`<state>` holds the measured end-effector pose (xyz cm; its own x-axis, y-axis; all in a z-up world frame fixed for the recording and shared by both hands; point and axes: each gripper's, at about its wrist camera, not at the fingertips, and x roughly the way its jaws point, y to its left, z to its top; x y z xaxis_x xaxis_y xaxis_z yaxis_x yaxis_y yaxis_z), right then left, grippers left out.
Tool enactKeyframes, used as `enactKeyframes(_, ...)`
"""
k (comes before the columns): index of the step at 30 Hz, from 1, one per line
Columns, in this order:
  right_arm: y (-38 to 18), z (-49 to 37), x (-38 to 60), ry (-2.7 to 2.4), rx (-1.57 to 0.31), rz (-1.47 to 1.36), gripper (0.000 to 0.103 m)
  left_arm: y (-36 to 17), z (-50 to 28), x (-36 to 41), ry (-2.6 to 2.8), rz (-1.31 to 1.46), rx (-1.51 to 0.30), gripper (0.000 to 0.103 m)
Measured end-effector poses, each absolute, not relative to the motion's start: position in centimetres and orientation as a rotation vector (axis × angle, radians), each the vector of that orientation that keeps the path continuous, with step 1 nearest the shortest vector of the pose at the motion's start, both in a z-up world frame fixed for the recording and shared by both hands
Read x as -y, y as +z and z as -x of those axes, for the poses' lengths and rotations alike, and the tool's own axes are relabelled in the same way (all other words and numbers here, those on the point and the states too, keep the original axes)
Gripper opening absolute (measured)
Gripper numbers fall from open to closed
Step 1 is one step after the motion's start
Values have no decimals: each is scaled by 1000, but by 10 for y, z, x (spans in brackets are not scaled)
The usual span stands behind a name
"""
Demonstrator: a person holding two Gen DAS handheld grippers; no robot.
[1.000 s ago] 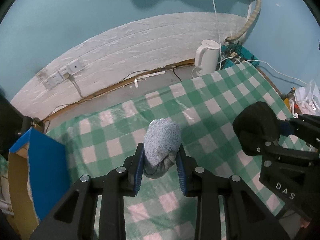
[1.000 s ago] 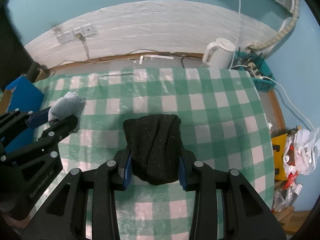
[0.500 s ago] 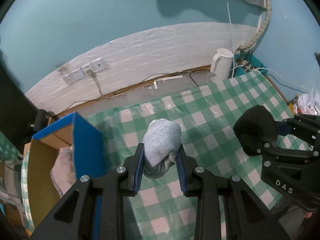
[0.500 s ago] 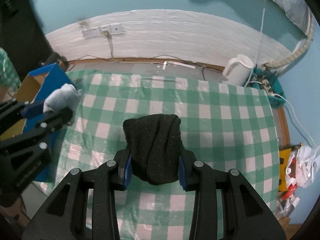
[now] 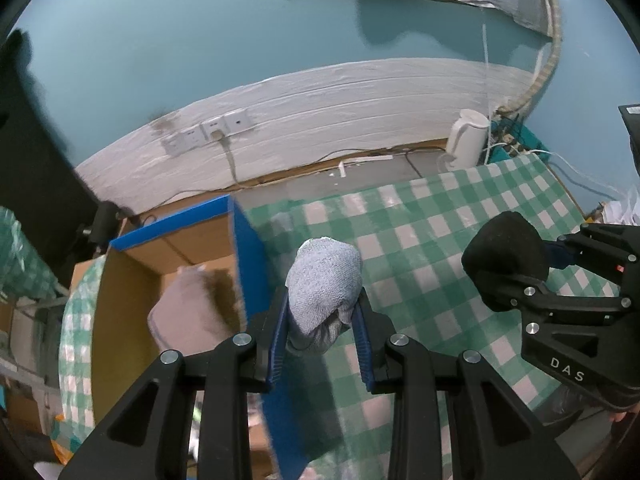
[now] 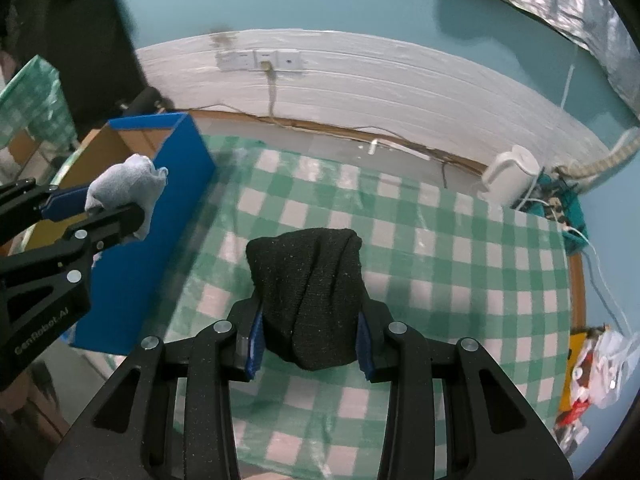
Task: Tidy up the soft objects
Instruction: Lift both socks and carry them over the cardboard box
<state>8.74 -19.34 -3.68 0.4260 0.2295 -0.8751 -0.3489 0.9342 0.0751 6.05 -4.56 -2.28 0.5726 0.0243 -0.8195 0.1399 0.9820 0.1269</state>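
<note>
My left gripper (image 5: 322,320) is shut on a rolled light grey sock (image 5: 324,284) and holds it in the air beside the right wall of a blue cardboard box (image 5: 244,264). A pale pink soft item (image 5: 184,312) lies inside the box. My right gripper (image 6: 308,344) is shut on a rolled black sock (image 6: 308,292), held above the green checked tablecloth (image 6: 440,280). In the left wrist view the black sock (image 5: 506,260) is at the right. In the right wrist view the grey sock (image 6: 124,188) hangs over the box (image 6: 160,200) at the left.
A white kettle (image 5: 466,138) stands on the floor by the far wall, next to a power strip with cables (image 6: 560,204). Wall sockets (image 5: 208,134) sit on the white skirting. Plastic bags (image 6: 600,364) lie at the right of the table.
Both grippers have swung left with their socks. The blue box has come into fuller view, and the grey sock is now beside its right wall.
</note>
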Motion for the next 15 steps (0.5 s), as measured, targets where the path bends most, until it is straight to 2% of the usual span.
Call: enactKeyframes(15,-30,-84,102,498,-1061,197,36,-29,-38,-52,65,-75,-976,30)
